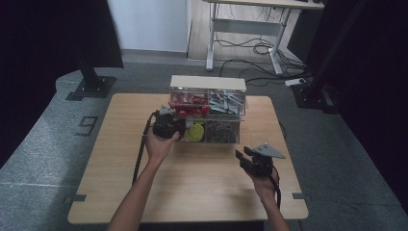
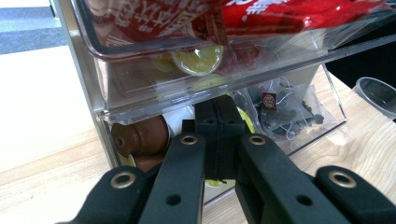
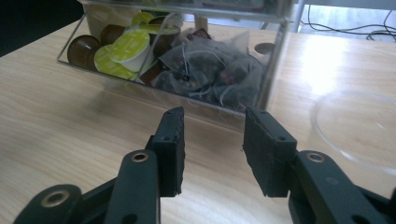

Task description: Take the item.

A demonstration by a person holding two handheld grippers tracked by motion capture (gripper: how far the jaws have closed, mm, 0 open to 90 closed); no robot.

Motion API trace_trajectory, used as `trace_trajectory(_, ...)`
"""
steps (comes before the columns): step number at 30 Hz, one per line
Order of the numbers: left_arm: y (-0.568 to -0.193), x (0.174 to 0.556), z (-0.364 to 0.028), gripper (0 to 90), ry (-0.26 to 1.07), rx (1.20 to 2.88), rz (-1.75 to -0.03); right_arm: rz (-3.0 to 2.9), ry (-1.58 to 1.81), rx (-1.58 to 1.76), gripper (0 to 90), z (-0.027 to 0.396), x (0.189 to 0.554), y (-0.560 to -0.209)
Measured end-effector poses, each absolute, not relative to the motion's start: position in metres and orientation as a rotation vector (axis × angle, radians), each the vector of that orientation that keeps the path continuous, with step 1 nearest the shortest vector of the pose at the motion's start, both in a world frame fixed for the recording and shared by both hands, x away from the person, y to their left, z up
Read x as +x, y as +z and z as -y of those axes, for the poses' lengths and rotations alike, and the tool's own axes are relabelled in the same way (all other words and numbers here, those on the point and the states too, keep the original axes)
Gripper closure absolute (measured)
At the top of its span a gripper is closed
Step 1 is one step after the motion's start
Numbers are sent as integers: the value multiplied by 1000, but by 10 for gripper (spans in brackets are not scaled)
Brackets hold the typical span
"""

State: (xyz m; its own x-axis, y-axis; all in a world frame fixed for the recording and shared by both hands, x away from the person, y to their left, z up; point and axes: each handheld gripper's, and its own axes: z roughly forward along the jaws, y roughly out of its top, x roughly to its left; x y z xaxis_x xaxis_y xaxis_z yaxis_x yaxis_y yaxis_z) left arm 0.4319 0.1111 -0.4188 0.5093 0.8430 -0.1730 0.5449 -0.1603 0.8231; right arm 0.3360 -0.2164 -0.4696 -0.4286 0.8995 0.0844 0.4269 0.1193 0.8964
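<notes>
Clear acrylic forms the two-tier organizer (image 1: 208,109) standing at the far middle of the pale wood-grain bench (image 1: 120,183), its flat top panel an opaque cream. Its upper tier holds glossy red wrappers (image 2: 289,14) on one side and silvery sachets (image 1: 226,102) on the other. The lower drawer (image 3: 140,84), a thin-walled transparent tray, is pulled out toward the person and tilted. It carries rounded coffee capsules (image 3: 123,49), some brown and smooth, some with flat yellow-green foil lids, and beside them a heap of gauzy pyramid tea bags (image 3: 210,70) with thin white strings.

In the left gripper view the left claw (image 2: 219,121), matte black with brass-ringed rivets, has its two pads pressed together with nothing visible between them, its tips right at the front wall of that lower drawer, just beside a brown capsule (image 2: 140,135). From the high view it sits at the organizer's left front corner.

The right claw (image 3: 212,140) hovers over bare bench, well short of the drawer's front. Its ribbed rubber-faced pads stand apart with only air between them. A round clear plastic dish (image 3: 357,128) lies on the bench to one side of it in the right gripper view.
</notes>
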Motion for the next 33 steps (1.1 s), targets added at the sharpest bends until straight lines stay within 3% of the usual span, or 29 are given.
trace_trajectory(13, -419, 432, -111, 900, 405, 1836, -1155, -1944, 1232, 1288, 639, 189, 373, -469)
trace_trajectory(33, -419, 433, -113, 900, 396, 1832, -1160, -1926, 1234, 1335, 657, 181, 402, -475)
